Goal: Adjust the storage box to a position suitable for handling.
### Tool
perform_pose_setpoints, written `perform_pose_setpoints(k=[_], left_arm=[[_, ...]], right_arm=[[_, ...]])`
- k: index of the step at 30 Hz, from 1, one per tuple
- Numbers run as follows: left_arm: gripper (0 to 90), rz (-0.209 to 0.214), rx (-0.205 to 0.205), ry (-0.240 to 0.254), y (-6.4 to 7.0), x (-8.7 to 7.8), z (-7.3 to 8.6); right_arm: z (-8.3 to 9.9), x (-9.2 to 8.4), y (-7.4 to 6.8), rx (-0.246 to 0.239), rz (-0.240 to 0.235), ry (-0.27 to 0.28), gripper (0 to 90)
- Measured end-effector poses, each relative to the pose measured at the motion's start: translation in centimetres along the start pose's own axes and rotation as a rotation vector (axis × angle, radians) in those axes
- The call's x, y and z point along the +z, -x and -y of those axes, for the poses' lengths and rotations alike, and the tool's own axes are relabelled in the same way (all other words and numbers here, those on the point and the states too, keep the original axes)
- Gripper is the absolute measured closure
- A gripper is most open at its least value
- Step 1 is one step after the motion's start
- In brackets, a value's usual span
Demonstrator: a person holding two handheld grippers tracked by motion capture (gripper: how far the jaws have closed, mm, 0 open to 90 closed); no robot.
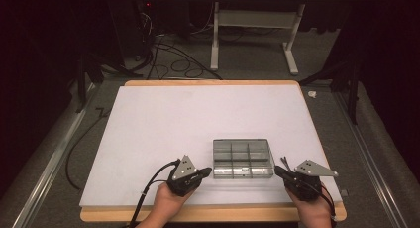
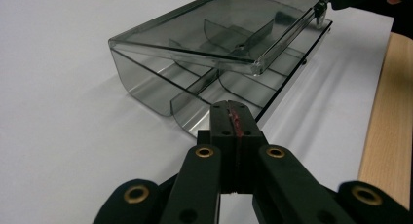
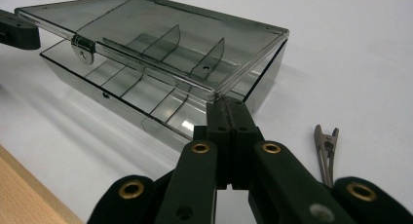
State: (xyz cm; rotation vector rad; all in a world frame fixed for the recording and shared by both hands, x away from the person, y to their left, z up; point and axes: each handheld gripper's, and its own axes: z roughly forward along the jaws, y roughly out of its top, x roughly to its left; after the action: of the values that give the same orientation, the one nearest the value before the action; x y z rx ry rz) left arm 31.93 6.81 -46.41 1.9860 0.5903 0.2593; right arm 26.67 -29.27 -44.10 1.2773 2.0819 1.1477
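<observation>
A smoky clear plastic compartment box [image 1: 242,158] lies near the front middle of the white board [image 1: 198,119]. Its hinged lid [image 3: 146,34] stands slightly raised over the divided base [image 2: 160,87]. My left gripper [image 1: 207,171] is shut with nothing between its jaws, its tip [image 2: 233,112] just short of the box's left front corner. At the right front corner my right gripper [image 1: 277,170] is also shut and empty, its tip [image 3: 229,107] close under the lid's corner. A small metal clip [image 3: 326,151] lies on the board beside the right gripper.
The white board rests on a wooden tabletop whose edge [image 1: 213,214] runs along the front. Beyond the far edge are floor cables [image 1: 173,64] and a white table frame [image 1: 252,34]. Free board stretches behind and left of the box.
</observation>
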Motion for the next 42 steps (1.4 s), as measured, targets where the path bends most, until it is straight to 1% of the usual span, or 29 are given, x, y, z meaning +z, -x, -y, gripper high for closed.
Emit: perform_pose_setpoints(k=[3, 6, 7, 8, 9, 10, 11, 12, 13, 15, 16, 17, 22, 23, 25, 26, 27, 28, 29, 32, 33, 34, 35, 37, 42], left_arm=[[90.0, 0.005, 0.016, -0.01, 0.1, 0.4, -0.4], [90.0, 0.006, 0.014, -0.013, 0.1, 0.6, -0.5], [90.0, 0.017, 0.024, -0.002, 0.0, 0.9, -0.6], [90.0, 0.016, 0.024, -0.001, 0.0, 1.0, -0.6], [90.0, 0.0, 0.009, -0.009, 0.1, 0.9, -0.7], [90.0, 0.0, 0.009, -0.009, 0.1, 0.9, -0.7], [90.0, 0.014, 0.013, 0.006, 0.0, 1.0, -0.7], [90.0, 0.014, 0.015, 0.011, 0.0, 1.1, -0.8], [90.0, 0.011, 0.031, 0.02, 0.0, 1.1, -0.9], [90.0, 0.012, 0.034, 0.025, 0.1, 1.2, -0.9], [90.0, 0.009, 0.015, 0.019, 0.3, 1.0, -1.1], [90.0, 0.014, 0.03, 0.041, 0.2, 1.1, -1.2], [90.0, 0.007, 0.029, 0.046, 0.2, 1.1, -1.6], [90.0, 0.001, 0.022, 0.042, 0.2, 1.0, -1.7], [90.0, -0.002, 0.025, 0.049, 0.2, 0.9, -2.0], [90.0, -0.002, 0.025, 0.049, 0.2, 0.9, -2.0], [90.0, 0.002, 0.014, 0.051, 0.1, 0.8, -2.1], [90.0, 0.003, 0.009, 0.052, 0.0, 0.8, -2.2], [90.0, -0.005, 0.014, 0.059, 0.0, 0.7, -2.5], [90.0, -0.012, 0.016, 0.065, -0.1, 0.8, -2.7], [90.0, -0.015, 0.02, 0.066, -0.2, 0.7, -2.8], [90.0, -0.016, 0.02, 0.069, -0.2, 0.7, -2.9], [90.0, -0.016, 0.018, 0.069, -0.3, 0.8, -3.0], [89.9, -0.013, 0.009, 0.073, -0.4, 0.8, -3.2], [89.9, -0.019, 0.014, 0.083, -0.6, 0.9, -3.7]], right_arm=[[0.0, 0.0, 0.0, 0.007, 0.001, 0.001, 90.0], [0.0, 0.1, 0.0, 0.006, -0.001, 0.001, 90.0], [-0.1, 0.1, 0.0, 0.006, -0.004, 0.004, 90.0], [-0.1, 0.1, -0.1, 0.01, -0.006, 0.005, 90.0], [-0.2, 0.1, 0.0, 0.002, -0.008, 0.005, 90.0], [-0.2, 0.1, 0.0, 0.002, -0.008, 0.005, 90.0], [-0.2, 0.2, 0.0, 0.002, -0.009, 0.007, 90.0], [-0.2, 0.2, -0.1, 0.006, -0.01, 0.005, 90.0], [-0.1, 0.3, 0.0, 0.004, -0.014, 0.004, 90.0], [-0.1, 0.3, 0.0, 0.005, -0.015, 0.004, 90.0], [-0.2, 0.3, 0.0, 0.005, -0.017, 0.007, 90.0], [-0.2, 0.3, 0.0, 0.006, -0.015, 0.007, 90.0], [-0.1, 0.0, 0.3, 0.012, -0.001, 0.01, 90.0], [0.0, 0.0, 0.4, 0.021, 0.006, 0.004, 90.0], [0.4, 0.3, 0.9, 0.038, 0.016, -0.028, 90.0], [0.4, 0.3, 0.9, 0.038, 0.016, -0.028, 90.0], [0.7, 0.7, 1.2, 0.054, 0.005, -0.063, 90.0], [0.7, 0.7, 1.2, 0.054, 0.005, -0.063, 90.0], [1.0, 1.2, 1.3, 0.055, 0.001, -0.096, 90.0], [1.2, 1.5, 1.4, 0.056, -0.007, -0.107, 90.0], [1.1, 1.6, 1.3, 0.046, -0.012, -0.116, 90.0], [1.1, 1.6, 1.3, 0.046, -0.012, -0.116, 90.0], [1.1, 1.7, 1.1, 0.043, -0.018, -0.118, 90.0], [1.1, 1.8, 1.0, 0.037, -0.017, -0.12, 90.0], [1.2, 1.7, 1.0, 0.046, -0.021, -0.119, 90.0]])
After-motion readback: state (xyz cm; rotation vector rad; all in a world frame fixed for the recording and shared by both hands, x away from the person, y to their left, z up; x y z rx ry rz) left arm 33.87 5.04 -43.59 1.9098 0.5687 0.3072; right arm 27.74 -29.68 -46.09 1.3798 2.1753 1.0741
